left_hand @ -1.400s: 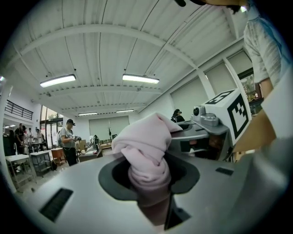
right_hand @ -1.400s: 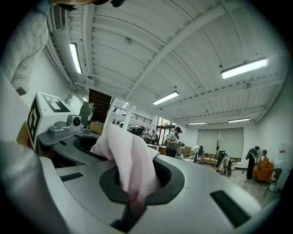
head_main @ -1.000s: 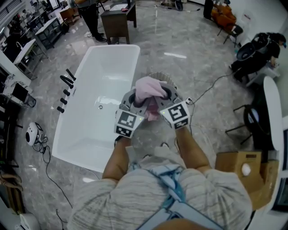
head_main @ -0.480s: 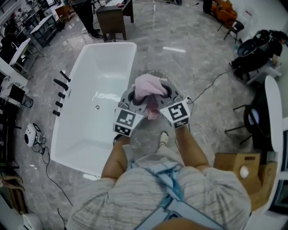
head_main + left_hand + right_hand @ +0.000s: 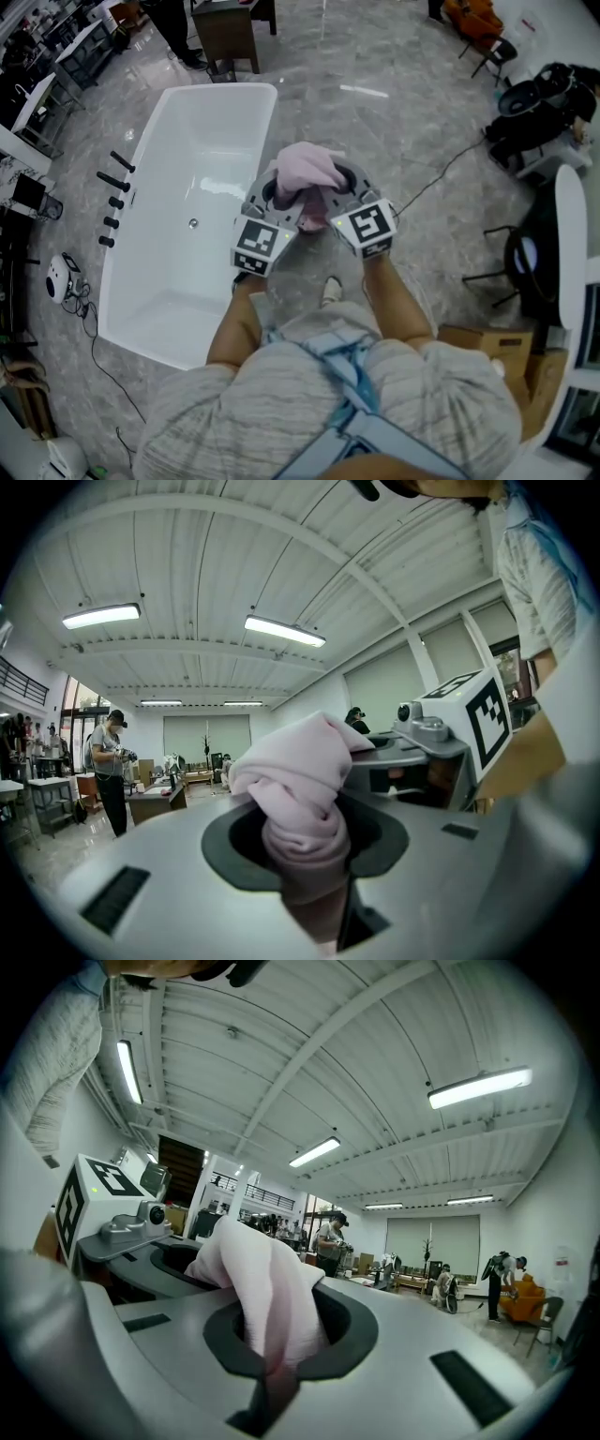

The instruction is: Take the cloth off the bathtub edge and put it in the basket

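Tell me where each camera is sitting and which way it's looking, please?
Head view: on the person's head, looking steeply down at the pink cloth, left gripper, right gripper and bathtub; forearms and shirt show.
Left gripper view: rides the left gripper, looking along its jaws at the cloth pinched there; a sleeve shows at right.
Right gripper view: rides the right gripper, looking along its jaws at the pinched cloth; a sleeve shows upper left.
Shared: all three show the cloth; each gripper view sees the other gripper.
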The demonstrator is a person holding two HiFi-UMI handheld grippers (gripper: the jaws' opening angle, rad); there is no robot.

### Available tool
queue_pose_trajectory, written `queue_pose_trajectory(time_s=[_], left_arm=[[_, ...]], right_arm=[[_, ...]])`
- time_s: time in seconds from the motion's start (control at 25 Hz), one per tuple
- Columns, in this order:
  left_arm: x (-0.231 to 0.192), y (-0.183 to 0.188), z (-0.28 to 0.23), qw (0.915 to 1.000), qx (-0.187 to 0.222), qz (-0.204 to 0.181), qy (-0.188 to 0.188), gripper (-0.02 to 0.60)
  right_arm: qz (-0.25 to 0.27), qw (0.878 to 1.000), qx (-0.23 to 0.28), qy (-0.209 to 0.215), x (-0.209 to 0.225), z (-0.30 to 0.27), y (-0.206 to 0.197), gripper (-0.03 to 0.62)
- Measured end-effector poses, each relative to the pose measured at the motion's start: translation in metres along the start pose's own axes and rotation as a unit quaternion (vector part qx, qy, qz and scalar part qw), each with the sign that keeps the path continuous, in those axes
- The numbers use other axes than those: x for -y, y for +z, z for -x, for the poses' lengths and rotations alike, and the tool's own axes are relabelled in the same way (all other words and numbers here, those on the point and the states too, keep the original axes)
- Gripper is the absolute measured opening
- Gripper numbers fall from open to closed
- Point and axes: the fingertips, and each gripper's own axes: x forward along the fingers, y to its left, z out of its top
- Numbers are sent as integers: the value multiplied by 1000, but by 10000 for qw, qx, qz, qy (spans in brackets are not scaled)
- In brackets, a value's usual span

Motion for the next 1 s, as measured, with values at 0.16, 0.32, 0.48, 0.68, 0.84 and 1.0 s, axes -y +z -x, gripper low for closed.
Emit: queue_pose_trajectory(time_s=[0.16,0.32,0.48,0.68,0.84,1.0], left_arm=[[-4,3,-30,10000,-48,29,61,140],[-9,4,-56,9998,-128,25,139,140],[-11,1,-81,9995,-215,57,209,140],[-10,0,-111,9992,-268,49,276,140],[-14,-6,-128,9989,-382,88,255,140],[-21,-15,-140,9984,-474,166,242,140]], right_arm=[[-3,9999,-9,113,28,-8,-5,15],[-98,9998,1,187,53,-17,-11,15],[-170,9994,-23,295,75,-23,-21,15],[-201,9988,-12,452,103,-27,-31,15],[-300,9984,0,489,118,-35,-39,15],[-299,9977,-54,598,125,-46,-49,15]])
